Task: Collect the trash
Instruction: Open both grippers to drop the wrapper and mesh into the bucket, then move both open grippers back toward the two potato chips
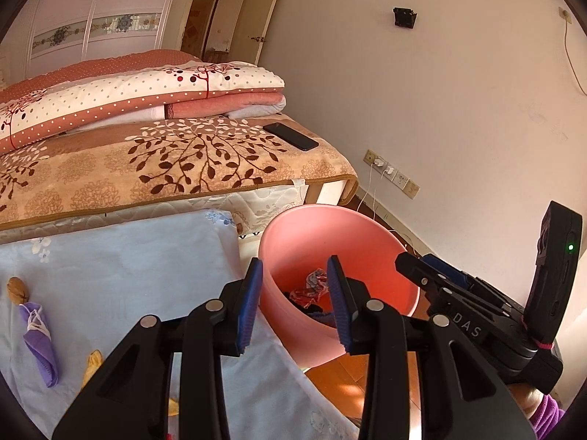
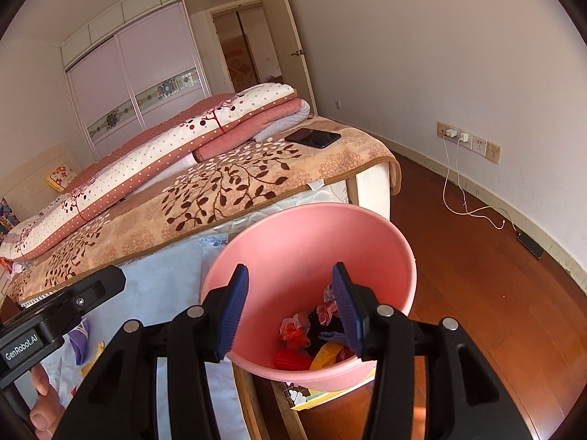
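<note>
Several wrappers lie in the pink bin; both grippers gape empty; a purple mask, perhaps more, remains.

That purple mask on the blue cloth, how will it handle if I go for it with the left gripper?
The purple mask lies crumpled with loose white ear loops, so it is probably floppy and will droop from the left gripper. It looks thin and light, so it should lift easily. It lies flat on the soft blue cloth, so the pads may catch the cloth too.
</note>
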Demonstrator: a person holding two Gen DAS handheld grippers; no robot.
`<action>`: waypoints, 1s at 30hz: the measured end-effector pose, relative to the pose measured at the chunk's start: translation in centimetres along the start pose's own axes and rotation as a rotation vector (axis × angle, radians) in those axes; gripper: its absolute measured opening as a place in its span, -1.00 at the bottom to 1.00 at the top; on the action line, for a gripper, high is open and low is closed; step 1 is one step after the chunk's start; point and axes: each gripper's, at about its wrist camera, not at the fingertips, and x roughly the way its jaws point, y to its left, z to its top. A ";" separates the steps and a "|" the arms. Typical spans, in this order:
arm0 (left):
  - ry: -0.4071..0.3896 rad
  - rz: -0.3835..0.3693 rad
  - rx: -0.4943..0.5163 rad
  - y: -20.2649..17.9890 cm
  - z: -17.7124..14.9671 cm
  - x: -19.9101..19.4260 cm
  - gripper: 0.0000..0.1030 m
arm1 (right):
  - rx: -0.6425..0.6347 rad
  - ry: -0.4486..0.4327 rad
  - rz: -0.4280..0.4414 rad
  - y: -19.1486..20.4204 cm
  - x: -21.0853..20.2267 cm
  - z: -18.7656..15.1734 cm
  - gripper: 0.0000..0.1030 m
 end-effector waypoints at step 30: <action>-0.077 0.252 -0.173 10.6 -4.2 -10.4 -0.29 | -0.251 0.012 0.156 10.9 -2.4 -3.9 0.18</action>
